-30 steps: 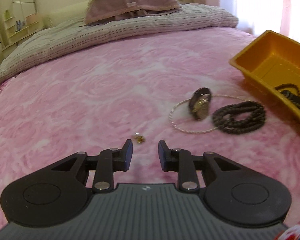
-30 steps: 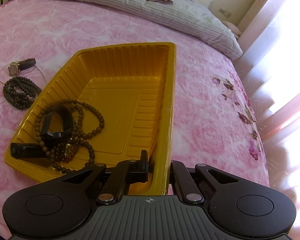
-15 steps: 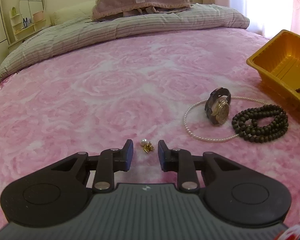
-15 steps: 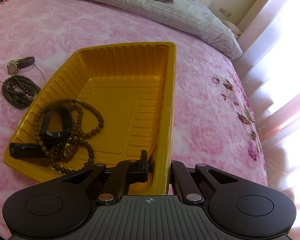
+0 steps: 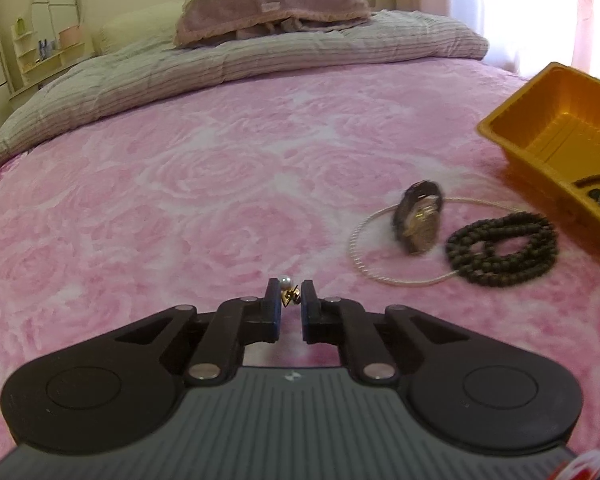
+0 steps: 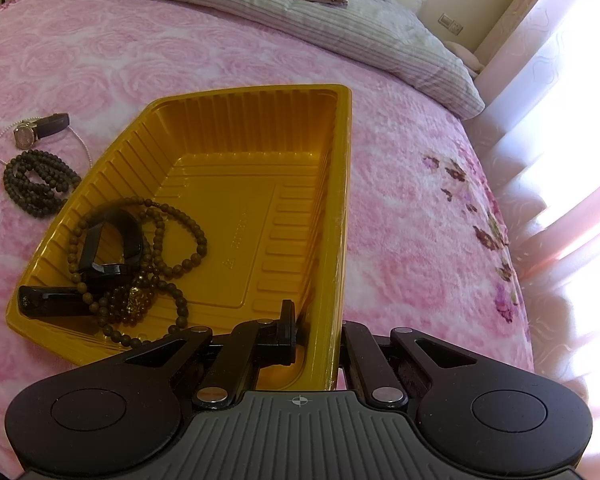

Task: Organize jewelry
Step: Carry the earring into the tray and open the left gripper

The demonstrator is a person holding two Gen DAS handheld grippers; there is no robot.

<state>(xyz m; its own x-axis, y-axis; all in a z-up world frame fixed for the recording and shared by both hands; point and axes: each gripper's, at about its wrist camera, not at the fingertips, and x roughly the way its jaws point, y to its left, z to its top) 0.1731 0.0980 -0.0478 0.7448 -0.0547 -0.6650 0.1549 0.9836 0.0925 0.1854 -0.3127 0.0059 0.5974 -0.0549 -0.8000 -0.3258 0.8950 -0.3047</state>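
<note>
Your left claw [image 5: 288, 296] sits low on the bed [image 5: 180, 184], its jaws drawn in close around the earring [image 5: 289, 289], a pearl stud with a gold back; whether they already pinch it you cannot tell. It is tiny and lies on plush, so it wants that narrow gap. To the right lie the watch [image 5: 418, 218] inside a pearl loop [image 5: 364, 268], then the dark beads [image 5: 504, 248], all near the tray [image 5: 512, 148] for short carries. Your right claw [image 6: 318, 340] is clenched on the tray's wall, steadying it on the soft bed; beads and bands already lie inside.
</note>
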